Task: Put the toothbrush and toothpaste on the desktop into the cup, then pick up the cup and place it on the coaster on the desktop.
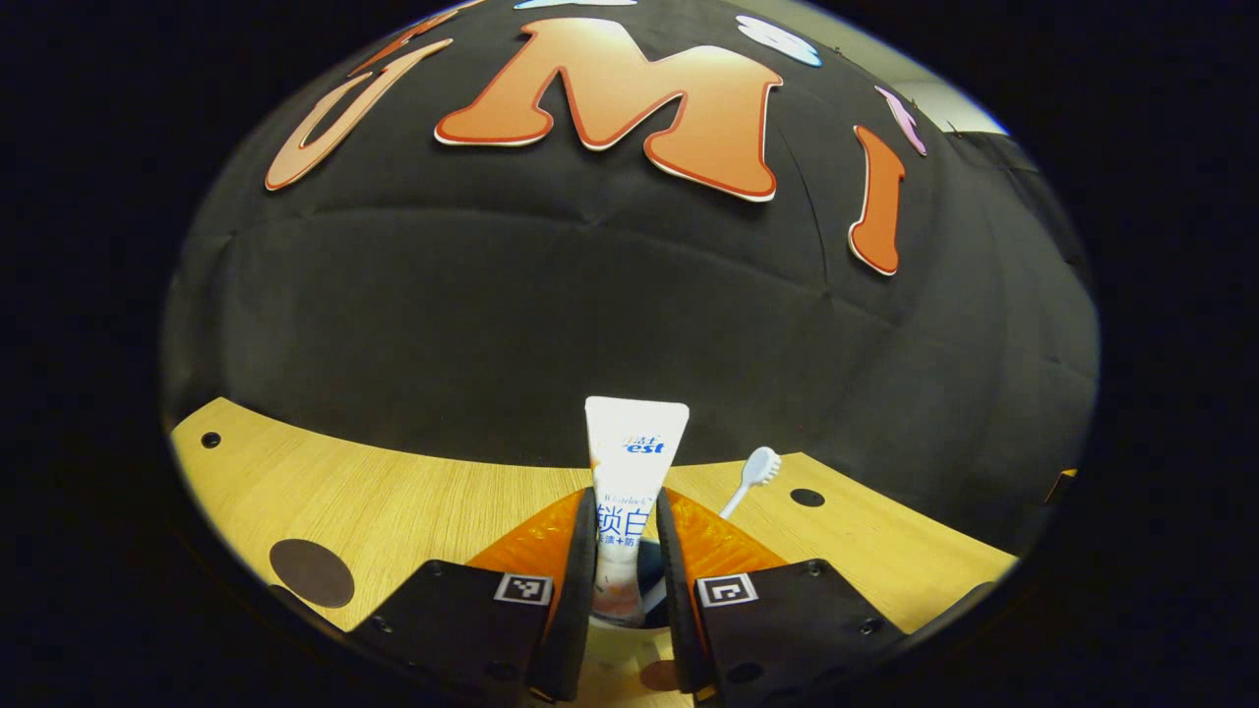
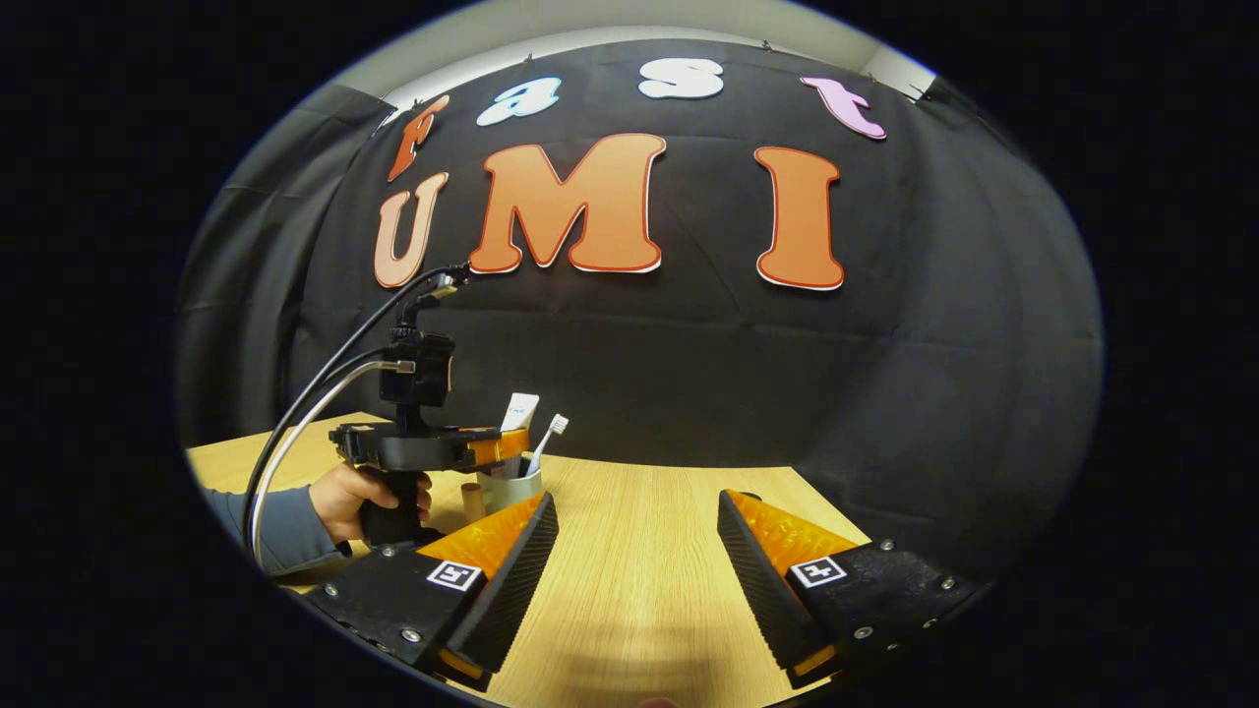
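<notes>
A white toothpaste tube [image 1: 635,442] stands upright between the fingers of my left gripper [image 1: 626,516], which is shut on it; its lower end sits inside the cup [image 1: 620,615] just below. A white toothbrush [image 1: 757,467] leans out of the same cup to the right, bristles up. In the right gripper view a hand holds the left gripper [image 2: 507,444] over the pale cup [image 2: 509,487], with the toothpaste tube [image 2: 519,408] and toothbrush [image 2: 554,429] sticking out of it. A dark round coaster [image 1: 312,572] lies on the wooden desktop [image 1: 413,501] to the left. My right gripper [image 2: 637,536] is open over bare wood, holding nothing.
The black cloth wall closes the desk's far edge. Small dark holes [image 1: 807,497] mark the desktop [image 2: 639,580]. A short tan cylinder [image 2: 473,500] stands beside the cup. A grey sleeve [image 2: 285,531] and cables [image 2: 325,393] run at the left.
</notes>
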A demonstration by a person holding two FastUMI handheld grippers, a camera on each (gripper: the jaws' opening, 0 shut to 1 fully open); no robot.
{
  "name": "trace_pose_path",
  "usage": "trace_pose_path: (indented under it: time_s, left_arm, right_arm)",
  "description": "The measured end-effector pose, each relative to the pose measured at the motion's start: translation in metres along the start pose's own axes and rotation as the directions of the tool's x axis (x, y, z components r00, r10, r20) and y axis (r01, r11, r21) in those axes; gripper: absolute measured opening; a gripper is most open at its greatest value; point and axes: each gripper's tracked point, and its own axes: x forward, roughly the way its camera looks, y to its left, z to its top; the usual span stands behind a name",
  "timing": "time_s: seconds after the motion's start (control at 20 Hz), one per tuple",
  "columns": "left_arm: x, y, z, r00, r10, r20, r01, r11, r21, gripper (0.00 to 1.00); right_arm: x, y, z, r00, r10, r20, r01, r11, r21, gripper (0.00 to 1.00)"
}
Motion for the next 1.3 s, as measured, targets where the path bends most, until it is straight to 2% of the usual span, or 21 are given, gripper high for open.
trace_pose_path:
  time_s: [0.15,0.25,0.3,0.5,0.7,0.85,0.95,1.3]
  left_arm:
    - [-0.002,0.001,0.003,1.0,0.0,0.002,0.0,1.0,0.011,0.45]
    - [-0.008,0.001,0.002,1.0,-0.007,-0.011,0.007,1.0,0.011,0.56]
    - [-0.011,0.002,0.003,1.0,-0.005,-0.02,0.005,1.0,0.008,0.66]
    - [-0.029,0.006,0.0,0.998,-0.006,-0.06,0.006,1.0,0.0,0.85]
    - [-0.049,0.02,0.002,0.998,0.019,-0.068,-0.017,0.999,0.039,0.96]
    - [-0.056,0.038,0.007,0.997,0.054,-0.051,-0.049,0.994,0.098,0.97]
    - [-0.065,0.045,0.009,0.997,0.063,-0.048,-0.058,0.992,0.11,0.99]
    - [-0.093,0.071,0.007,0.993,0.116,-0.032,-0.111,0.985,0.134,0.98]
  right_arm:
    - [-0.001,0.005,-0.001,1.0,0.005,-0.006,-0.005,1.0,0.012,0.98]
    - [-0.001,0.009,-0.001,1.0,0.006,-0.012,-0.006,1.0,0.02,0.98]
    - [-0.002,0.012,0.001,1.0,0.005,-0.014,-0.005,1.0,0.024,0.98]
    - [0.0,0.023,0.004,0.999,0.018,-0.03,-0.017,0.999,0.036,0.98]
    - [0.005,0.049,0.004,0.995,0.06,-0.076,-0.058,0.998,0.026,0.98]
    - [0.013,0.068,0.012,0.992,0.085,-0.09,-0.085,0.996,0.01,0.98]
    - [0.021,0.08,0.016,0.989,0.1,-0.11,-0.099,0.995,0.017,0.98]
    - [0.062,0.121,0.003,0.96,0.129,-0.248,-0.131,0.991,0.008,0.98]
